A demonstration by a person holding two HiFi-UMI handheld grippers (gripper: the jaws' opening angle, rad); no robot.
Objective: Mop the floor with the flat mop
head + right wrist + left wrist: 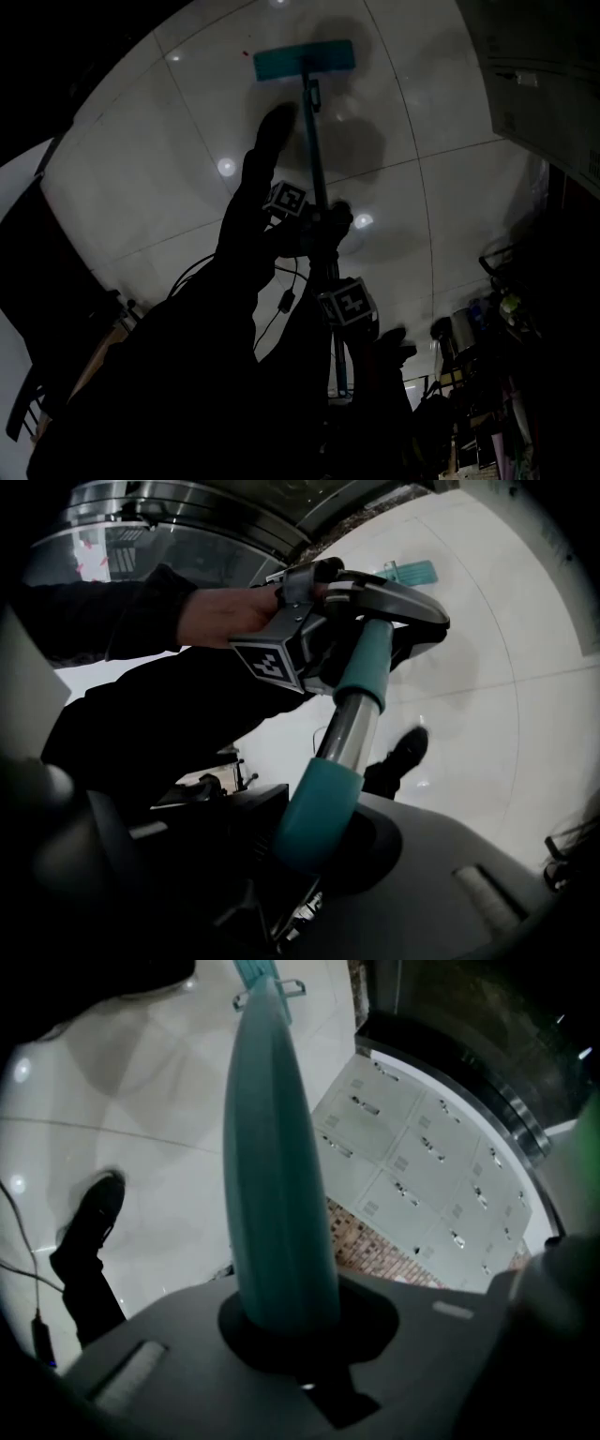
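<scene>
On the floor (150, 178), toward its far edge: mop head (305, 60) lying flat.
The left gripper (281, 1326) and right gripper (317, 850) both pinch the pole (317, 159); arms (187, 366) are mere silhouettes in the dim view.

In the head view, the lower stretch of the mop handle (316, 164) is hidden behind dark arms (187, 356). In the left gripper view its far end is cut off by the top edge. The clutter (487, 375) at the right is too dark to be told apart.
</scene>
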